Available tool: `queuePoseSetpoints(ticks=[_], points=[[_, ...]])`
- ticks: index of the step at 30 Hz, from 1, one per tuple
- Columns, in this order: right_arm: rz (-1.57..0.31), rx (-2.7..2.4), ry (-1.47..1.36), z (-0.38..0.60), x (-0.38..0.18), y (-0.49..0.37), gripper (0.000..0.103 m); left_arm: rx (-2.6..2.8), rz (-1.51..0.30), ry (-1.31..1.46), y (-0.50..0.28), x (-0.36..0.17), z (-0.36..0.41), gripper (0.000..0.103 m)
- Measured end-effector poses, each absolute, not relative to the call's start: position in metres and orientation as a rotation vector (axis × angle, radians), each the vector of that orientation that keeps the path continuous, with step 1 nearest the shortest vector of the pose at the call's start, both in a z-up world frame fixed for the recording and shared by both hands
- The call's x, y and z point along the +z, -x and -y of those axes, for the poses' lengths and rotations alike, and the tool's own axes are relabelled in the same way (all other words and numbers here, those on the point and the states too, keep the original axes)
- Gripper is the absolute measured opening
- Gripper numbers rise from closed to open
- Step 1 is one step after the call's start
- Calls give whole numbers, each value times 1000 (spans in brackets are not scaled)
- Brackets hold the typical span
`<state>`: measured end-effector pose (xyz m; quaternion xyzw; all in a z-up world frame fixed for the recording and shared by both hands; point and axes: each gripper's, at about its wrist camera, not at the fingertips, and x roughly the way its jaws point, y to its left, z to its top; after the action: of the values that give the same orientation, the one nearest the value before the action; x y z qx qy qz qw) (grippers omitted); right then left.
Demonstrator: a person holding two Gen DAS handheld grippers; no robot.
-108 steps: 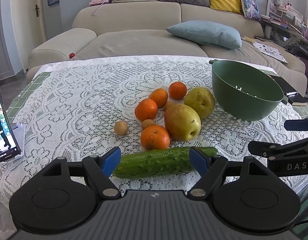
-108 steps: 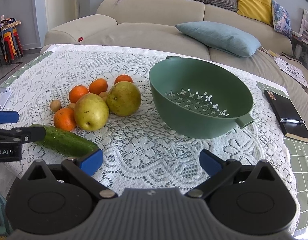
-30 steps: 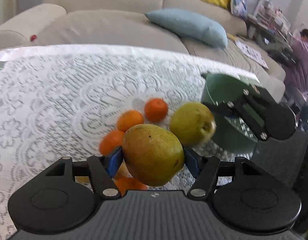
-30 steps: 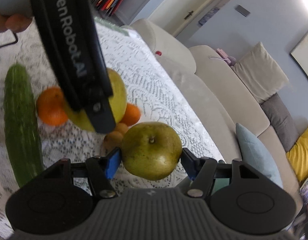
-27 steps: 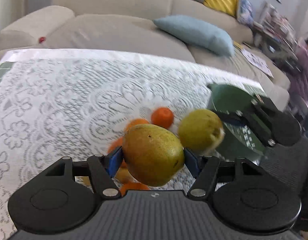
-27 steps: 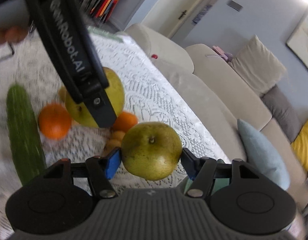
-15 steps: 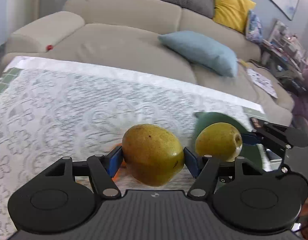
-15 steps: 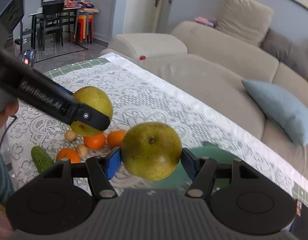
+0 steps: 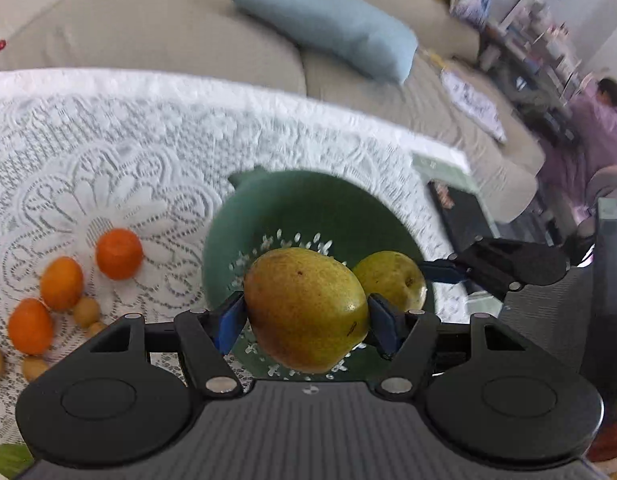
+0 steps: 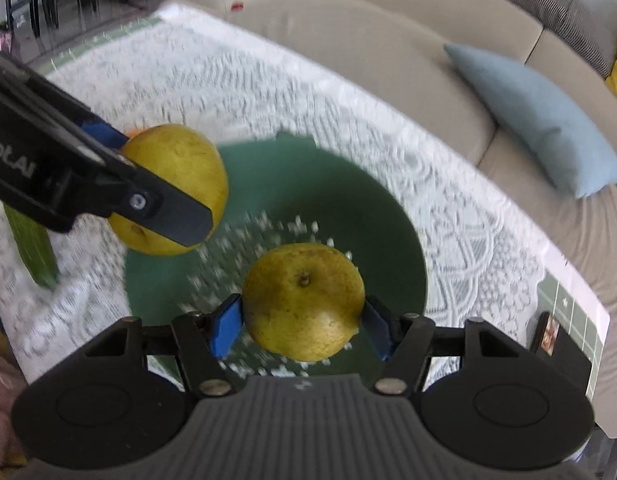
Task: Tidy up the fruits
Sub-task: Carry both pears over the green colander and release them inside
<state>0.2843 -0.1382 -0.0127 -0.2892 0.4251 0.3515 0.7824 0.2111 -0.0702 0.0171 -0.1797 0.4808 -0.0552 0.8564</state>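
Note:
My left gripper [image 9: 306, 318] is shut on a large russet-yellow pear [image 9: 304, 308], held in the air over the green colander [image 9: 320, 208]. My right gripper [image 10: 302, 326] is shut on a rounder green-yellow pear [image 10: 304, 300], stem towards the camera, also above the colander [image 10: 348, 200]. In the left wrist view the right gripper's pear [image 9: 392, 278] hangs just right of mine, over the colander's right side. In the right wrist view the left gripper's pear [image 10: 180, 168] hangs over the colander's left rim. Several oranges [image 9: 118, 254] and small brown fruits [image 9: 86, 312] lie on the lace cloth to the left.
A cucumber [image 10: 30, 248] lies on the cloth left of the colander. A dark notebook [image 9: 464, 220] sits at the table's right edge. Beyond the table stands a beige sofa [image 9: 156, 32] with a blue cushion [image 9: 328, 28]. A person in purple [image 9: 596, 136] sits at far right.
Both grippers have carried their pears to the right and away from the fruit pile, and now hold them over the colander. The right gripper has rolled upright. Both grips are unchanged.

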Motion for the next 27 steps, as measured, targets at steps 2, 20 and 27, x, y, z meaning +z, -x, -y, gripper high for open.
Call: queuePoseSetpoints(ticks=[2,20,27], points=[[-940,773,629,134,-20,-292,62,-89,-1045,347,-220,9,77,75],[-1048,845,738,111,-50,-308,62,-65,-1211,108,-247,-19,106,76],[-1075,847,787,104,-49,-313,62,-89,-1234,79,-252,-18,104,75]])
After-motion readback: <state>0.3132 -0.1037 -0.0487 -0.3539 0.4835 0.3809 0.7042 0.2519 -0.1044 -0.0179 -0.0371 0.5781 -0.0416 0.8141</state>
